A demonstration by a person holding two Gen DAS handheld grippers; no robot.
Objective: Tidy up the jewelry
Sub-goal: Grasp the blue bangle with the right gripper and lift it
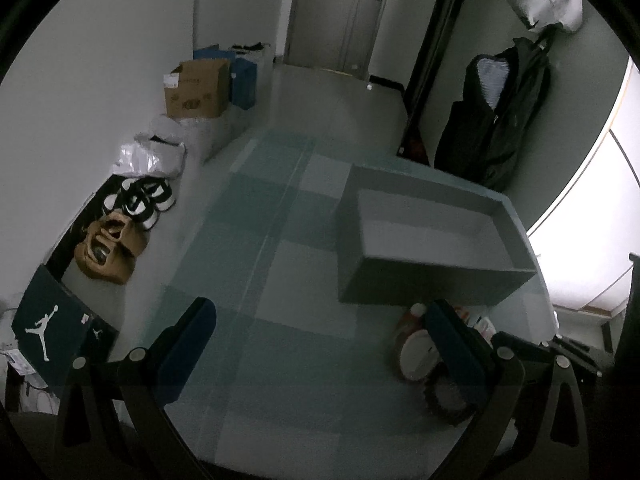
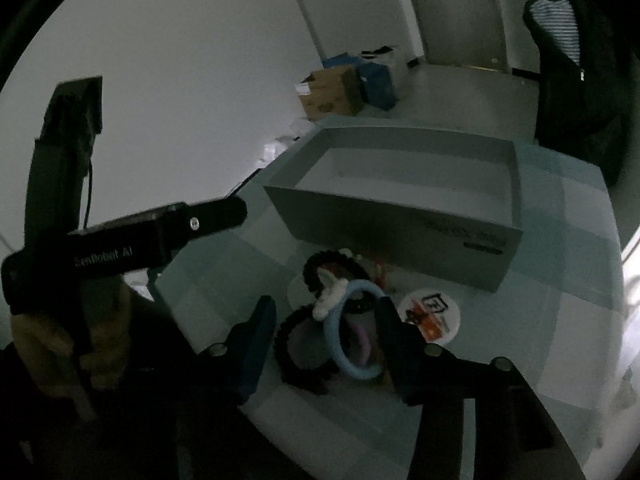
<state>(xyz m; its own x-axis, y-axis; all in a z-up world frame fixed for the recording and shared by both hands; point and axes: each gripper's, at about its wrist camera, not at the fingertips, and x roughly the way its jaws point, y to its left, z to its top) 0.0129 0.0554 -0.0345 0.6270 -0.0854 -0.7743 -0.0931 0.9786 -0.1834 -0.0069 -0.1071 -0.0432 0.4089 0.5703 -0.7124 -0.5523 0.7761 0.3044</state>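
My right gripper (image 2: pixel 326 336) points down at the jewelry pile (image 2: pixel 340 320) on the near part of the checked table (image 2: pixel 560 280), its 2 fingers partly apart on either side of a light blue ring (image 2: pixel 352 340) and a black beaded bracelet (image 2: pixel 296 344), and I cannot tell whether the pads press on them. My left gripper (image 1: pixel 320 352) hangs wide open over bare tabletop with nothing between its fingers, the pile just to its right. The grey box (image 2: pixel 400 208) sits open just beyond the pile, toward the table's far side.
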